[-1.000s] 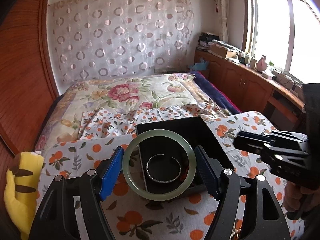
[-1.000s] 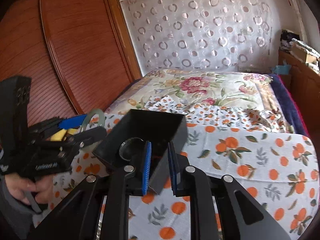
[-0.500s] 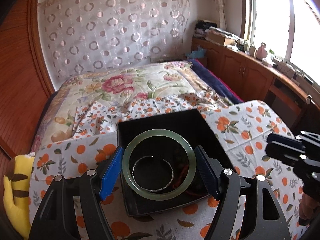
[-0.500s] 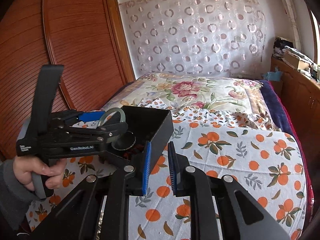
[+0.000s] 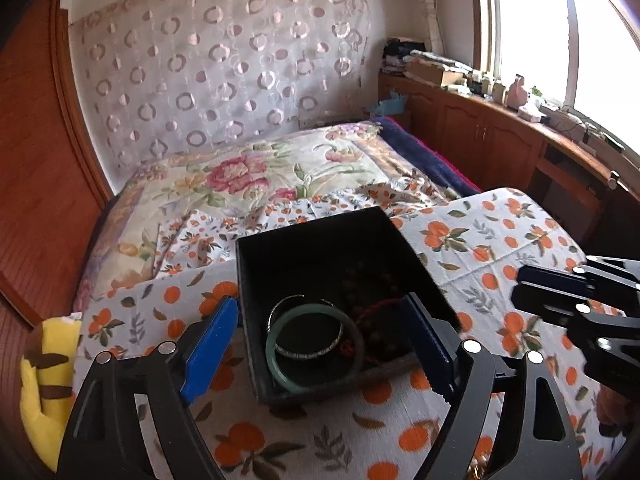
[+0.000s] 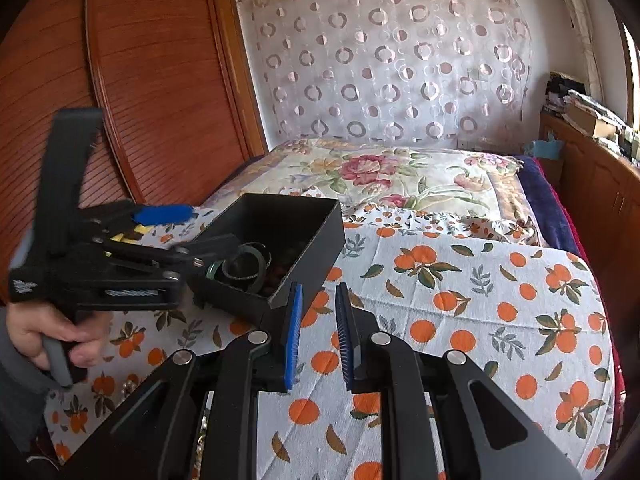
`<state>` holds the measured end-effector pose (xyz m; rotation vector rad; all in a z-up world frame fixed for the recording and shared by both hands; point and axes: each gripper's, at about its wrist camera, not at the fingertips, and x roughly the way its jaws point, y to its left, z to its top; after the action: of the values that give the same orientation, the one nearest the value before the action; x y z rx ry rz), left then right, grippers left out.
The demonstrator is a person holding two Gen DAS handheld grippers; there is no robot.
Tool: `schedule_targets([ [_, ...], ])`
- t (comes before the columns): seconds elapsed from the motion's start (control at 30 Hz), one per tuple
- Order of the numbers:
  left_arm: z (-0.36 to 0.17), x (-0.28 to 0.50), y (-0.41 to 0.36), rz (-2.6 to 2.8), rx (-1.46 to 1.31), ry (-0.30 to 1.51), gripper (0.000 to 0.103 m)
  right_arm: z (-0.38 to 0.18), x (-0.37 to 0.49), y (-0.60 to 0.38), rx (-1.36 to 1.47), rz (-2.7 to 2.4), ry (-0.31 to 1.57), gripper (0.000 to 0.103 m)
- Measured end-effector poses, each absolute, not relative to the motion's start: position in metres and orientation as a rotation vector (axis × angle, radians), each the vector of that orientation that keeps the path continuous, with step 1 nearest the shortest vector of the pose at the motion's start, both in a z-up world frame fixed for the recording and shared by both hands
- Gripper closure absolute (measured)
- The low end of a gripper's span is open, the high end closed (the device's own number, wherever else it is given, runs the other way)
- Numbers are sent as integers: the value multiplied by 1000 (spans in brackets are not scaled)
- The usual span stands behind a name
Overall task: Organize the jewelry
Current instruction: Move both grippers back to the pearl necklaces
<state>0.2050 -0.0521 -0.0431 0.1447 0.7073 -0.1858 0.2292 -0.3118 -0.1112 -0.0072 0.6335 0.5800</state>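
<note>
A black open box [image 5: 256,264] sits on the orange-print cloth. Inside it lie a green jade bangle [image 5: 280,376], a thin silver bangle [image 5: 308,354] on top of it, and dark red beads [image 5: 376,312]. My left gripper [image 5: 320,344] is open and empty, its blue pads [image 5: 210,344] either side of the box's near end. In the right wrist view the box [image 6: 312,240] is at left centre with the bangle [image 6: 240,270] in it. My right gripper [image 6: 318,332] has a narrow gap between its pads and holds nothing, just right of the box's near corner.
The orange-print cloth [image 6: 480,320] covers the near end of a bed with a floral quilt [image 5: 248,176]. A yellow plush toy [image 5: 44,384] lies at the left edge. Wooden wardrobe doors [image 6: 140,100] stand left, a wooden counter [image 5: 520,148] right. Loose beads [image 6: 128,386] lie near my left hand.
My left gripper opened and let go of the green bangle, which dropped into the box onto the silver bangle. The right gripper's pads have parted slightly.
</note>
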Motion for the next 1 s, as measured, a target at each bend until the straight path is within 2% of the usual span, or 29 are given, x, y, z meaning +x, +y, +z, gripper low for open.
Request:
schedule_targets([
  [0.17, -33, 170, -41, -194, 133, 661, 11, -113, 211, -312, -38, 576, 624, 84],
  [0.27, -32, 154, -34, -208, 124, 653, 8, -117, 201, -312, -54, 580, 630, 84],
  [0.47, -36, 125, -22, -220, 124, 643, 8, -130, 181, -309, -84, 597, 670, 84],
  [0.57, -44, 111, -13, -219, 114, 649, 8, -135, 170, -307, -91, 615, 689, 74],
  [1.0, -83, 82, -12, -313, 71, 762, 10, -154, 131, -293, -133, 645, 764, 74],
])
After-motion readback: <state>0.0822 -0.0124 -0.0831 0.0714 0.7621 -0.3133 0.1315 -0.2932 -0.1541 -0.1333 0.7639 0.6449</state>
